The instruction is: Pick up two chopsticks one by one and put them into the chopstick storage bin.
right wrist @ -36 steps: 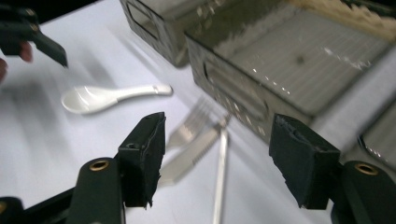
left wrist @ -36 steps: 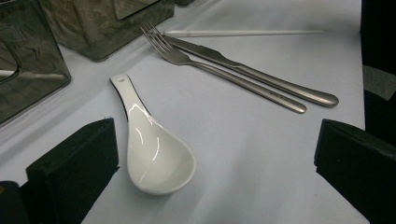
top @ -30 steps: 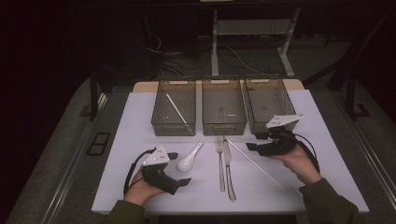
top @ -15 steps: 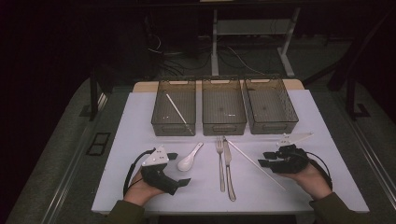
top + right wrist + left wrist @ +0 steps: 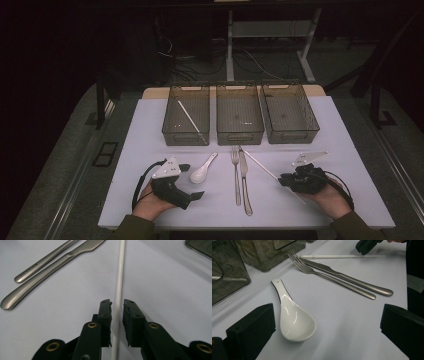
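Note:
A white chopstick (image 5: 260,164) lies slanted on the white table, right of the knife. My right gripper (image 5: 283,180) is low over its near end. In the right gripper view the chopstick (image 5: 120,272) runs between the two pads of the right gripper (image 5: 117,305). The jaws have just been closing, and a thin gap still shows on the right side. My left gripper (image 5: 192,181) rests open at the front left. A white ceramic spoon (image 5: 294,320) lies between its wide jaws, untouched.
A fork (image 5: 236,172) and a knife (image 5: 244,180) lie side by side at the table's middle. Three dark mesh bins stand in a row behind; the left bin (image 5: 172,131) holds another white chopstick (image 5: 190,120), while the middle (image 5: 239,135) and right (image 5: 292,134) bins look empty.
My right gripper has come down and toward the near edge, from beside the right bin to the chopstick's near end, and its jaws have narrowed around it. The left gripper has stayed put.

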A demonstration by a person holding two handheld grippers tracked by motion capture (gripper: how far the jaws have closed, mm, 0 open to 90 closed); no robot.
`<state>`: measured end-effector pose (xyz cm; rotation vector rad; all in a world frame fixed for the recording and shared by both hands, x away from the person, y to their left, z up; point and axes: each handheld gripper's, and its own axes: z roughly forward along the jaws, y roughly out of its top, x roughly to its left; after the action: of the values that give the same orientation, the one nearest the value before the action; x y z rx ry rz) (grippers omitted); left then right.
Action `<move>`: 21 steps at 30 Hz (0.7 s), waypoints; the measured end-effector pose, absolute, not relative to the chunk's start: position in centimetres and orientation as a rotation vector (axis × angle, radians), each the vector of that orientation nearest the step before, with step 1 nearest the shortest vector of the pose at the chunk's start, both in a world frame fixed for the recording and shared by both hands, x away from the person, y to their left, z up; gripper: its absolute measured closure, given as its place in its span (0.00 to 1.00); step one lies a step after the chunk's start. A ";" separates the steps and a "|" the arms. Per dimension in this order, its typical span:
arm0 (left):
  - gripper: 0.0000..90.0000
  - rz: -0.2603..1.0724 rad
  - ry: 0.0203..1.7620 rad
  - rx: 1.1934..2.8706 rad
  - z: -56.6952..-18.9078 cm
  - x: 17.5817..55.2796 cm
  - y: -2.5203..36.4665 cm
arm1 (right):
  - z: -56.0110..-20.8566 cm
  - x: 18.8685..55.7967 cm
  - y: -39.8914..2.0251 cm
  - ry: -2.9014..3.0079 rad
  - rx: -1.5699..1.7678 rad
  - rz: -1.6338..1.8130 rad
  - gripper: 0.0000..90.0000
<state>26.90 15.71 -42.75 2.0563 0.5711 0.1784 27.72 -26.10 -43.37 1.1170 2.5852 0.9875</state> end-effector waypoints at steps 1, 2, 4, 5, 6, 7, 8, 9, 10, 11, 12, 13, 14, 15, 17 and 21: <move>0.00 0.178 0.572 2.057 -42.8 26.9 15.7 | -43.5 27.8 -26.0 2.585 1.113 0.984 0.86; 0.00 0.175 0.574 2.054 -42.8 26.9 15.6 | -43.5 27.9 -26.0 2.592 1.118 0.975 0.86; 0.00 0.174 0.573 2.054 -42.8 26.9 15.6 | -43.6 28.0 -25.8 2.591 1.119 0.964 0.88; 0.00 0.174 0.572 2.055 -42.8 26.9 15.6 | -43.7 28.0 -25.8 2.594 1.118 0.957 0.89; 0.00 0.175 0.572 2.055 -42.8 26.9 15.6 | -43.8 28.1 -25.8 2.593 1.117 0.952 0.89; 0.00 0.175 0.571 2.055 -42.8 26.9 15.6 | -43.8 28.1 -25.8 2.591 1.116 0.941 0.90; 0.00 0.174 0.572 2.055 -42.8 26.9 15.6 | -43.9 28.1 -25.8 2.597 1.119 0.943 0.90; 0.00 0.174 0.572 2.055 -42.8 26.9 15.6 | -44.0 28.1 -25.8 2.602 1.115 0.941 0.91; 0.00 0.174 0.572 2.056 -42.8 26.9 15.6 | -44.1 28.1 -25.7 2.606 1.118 0.931 0.91; 0.00 0.174 0.571 2.057 -42.8 26.9 15.6 | -44.1 28.1 -25.7 2.603 1.115 0.926 0.91; 0.00 0.173 0.571 2.057 -42.8 26.9 15.6 | -44.1 28.1 -25.7 2.601 1.113 0.919 0.92; 0.00 0.173 0.571 2.053 -42.8 26.9 15.6 | -44.1 28.1 -25.7 2.602 1.117 0.924 0.92; 0.00 0.173 0.569 2.056 -42.8 26.9 15.6 | -44.1 28.1 -25.7 2.601 1.120 0.927 0.93; 0.00 0.173 0.568 2.058 -42.8 26.9 15.6 | -44.2 28.1 -25.7 2.601 1.119 0.927 0.93; 0.00 0.176 0.566 2.061 -42.8 26.9 15.6 | -44.2 28.1 -25.7 2.599 1.119 0.929 0.94; 0.00 0.174 0.570 2.059 -42.8 26.9 15.6 | -44.1 28.1 -25.7 2.600 1.132 0.924 0.94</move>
<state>26.85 15.59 -42.79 2.0587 0.5702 0.1742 28.10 -25.73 -44.14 1.1315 2.6002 0.9243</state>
